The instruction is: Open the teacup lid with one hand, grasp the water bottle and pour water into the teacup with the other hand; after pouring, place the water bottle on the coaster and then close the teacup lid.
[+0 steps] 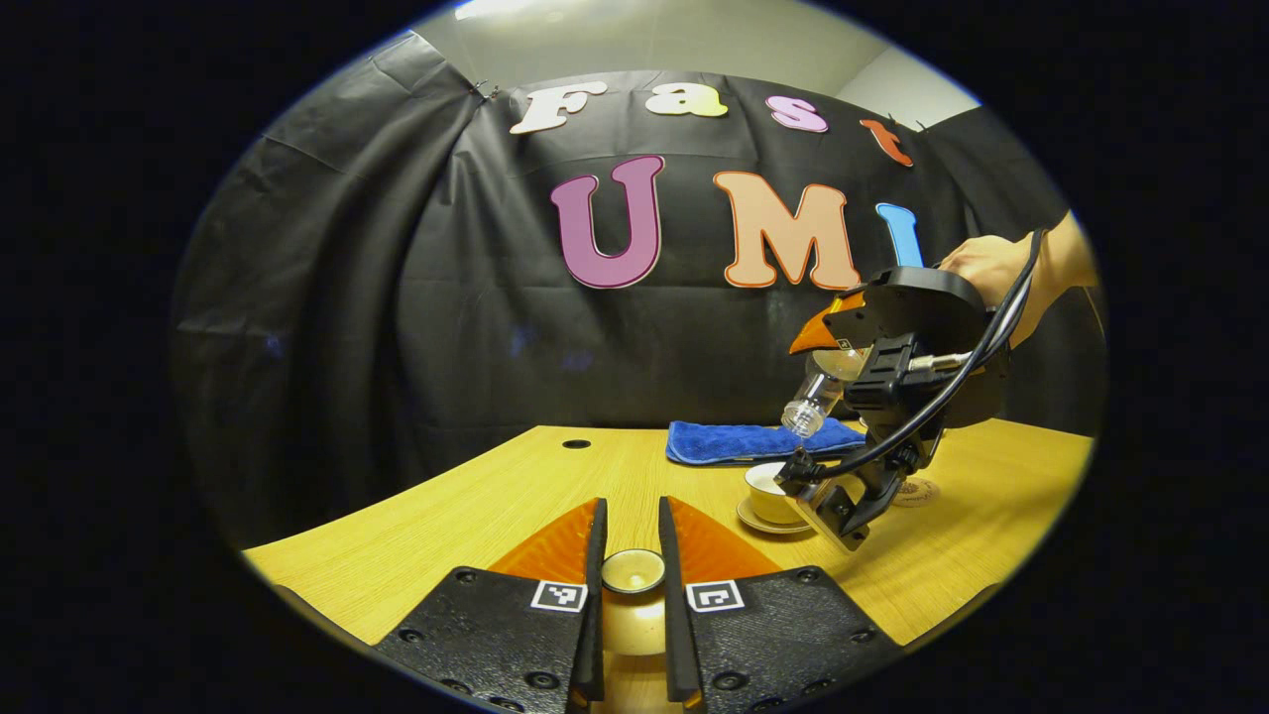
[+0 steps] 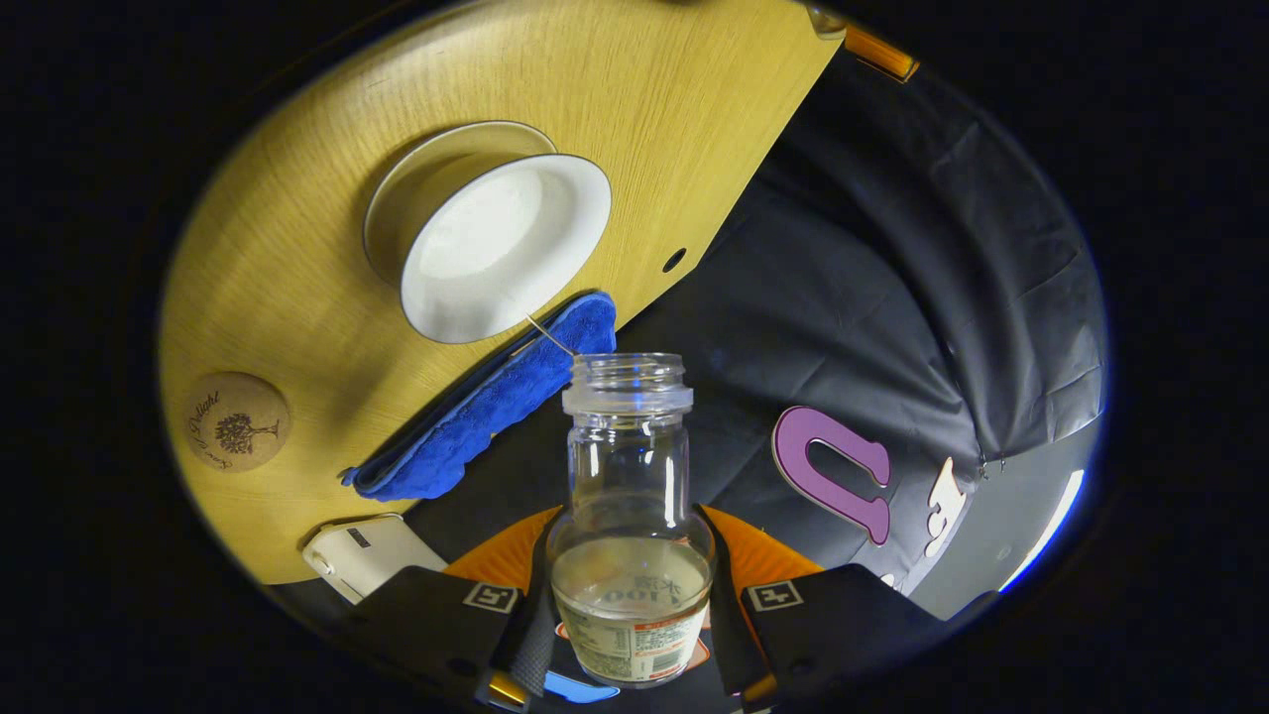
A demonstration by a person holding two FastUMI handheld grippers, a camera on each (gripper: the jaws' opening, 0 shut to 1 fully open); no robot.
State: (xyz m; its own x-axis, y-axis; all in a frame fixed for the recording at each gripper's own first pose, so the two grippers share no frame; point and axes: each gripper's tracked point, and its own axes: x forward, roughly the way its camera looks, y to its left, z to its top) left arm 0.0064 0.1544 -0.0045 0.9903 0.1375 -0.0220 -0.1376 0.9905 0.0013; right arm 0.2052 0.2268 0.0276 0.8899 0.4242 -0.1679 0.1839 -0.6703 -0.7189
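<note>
My left gripper (image 1: pixel 631 508) is shut on the cream teacup lid (image 1: pixel 633 573), held low over the table's near edge. At the right of the left gripper view, a hand holds my right gripper (image 1: pixel 831 349), shut on the clear water bottle (image 1: pixel 813 397). The bottle tilts mouth-down above the open white teacup (image 1: pixel 771 491) on its saucer (image 1: pixel 755 518). In the right gripper view the bottle (image 2: pixel 632 516) sits between my right gripper's fingers (image 2: pixel 532 605), part full. A thin stream runs from its mouth to the teacup (image 2: pixel 496 248). The round cork coaster (image 2: pixel 236 421) lies beside the cup.
A folded blue towel (image 2: pixel 486 407) lies behind the cup toward the black cloth wall. A flat white device (image 2: pixel 362 560) rests on the wooden table (image 2: pixel 615 109) near the coaster. The table has a small round hole (image 1: pixel 576 443) at the back.
</note>
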